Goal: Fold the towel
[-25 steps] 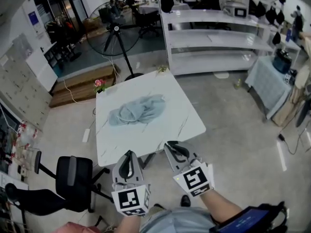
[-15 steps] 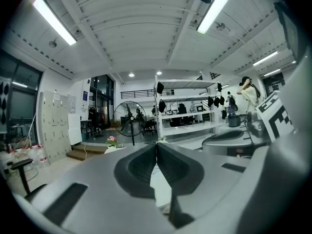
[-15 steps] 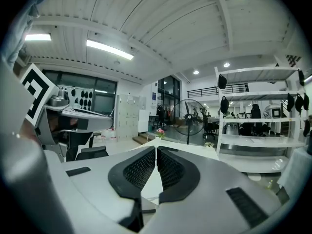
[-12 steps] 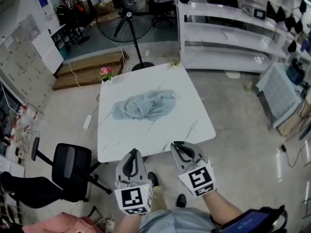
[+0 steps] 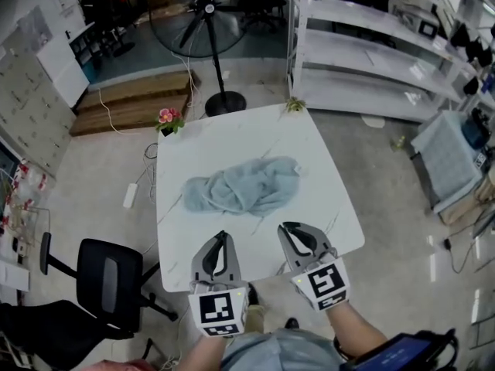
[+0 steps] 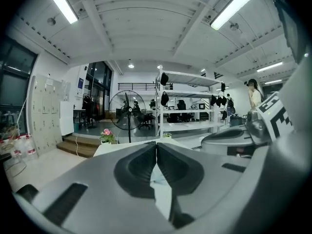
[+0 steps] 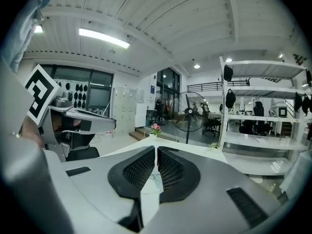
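We stand at the near edge of the white worktop [image 5: 224, 141], a gripper in each hand. The towel [image 5: 244, 190] is a pale blue-grey bundle, crumpled and unfolded, lying on the middle of the worktop, a little nearer our edge than the far one. Bare marble-veined surface shows all round it.

Our left gripper [image 5: 222, 236] hovers over the near edge of the worktop, towards its left half, pointing at the far side. Its fingers are clenched tight together with nothing between them. Our right gripper [image 5: 288, 228] hangs beside it over the same near edge, towards the right half. Its fingers are also pressed together and empty, with only a thin slit showing lower down between the pads. Neither gripper touches the towel; both are short of it, on our side.

A pink flower [image 5: 165, 117] stands at the far left corner of the worktop and a small green plant [image 5: 294, 104] at the far right corner. Beyond the far edge stands a fan [image 5: 203, 23] on a pole, with a wooden step [image 5: 128, 105] to its left. White shelving [image 5: 371, 52] rises beyond the far right corner. A black office chair [image 5: 108, 275] sits on the floor off the near left corner.
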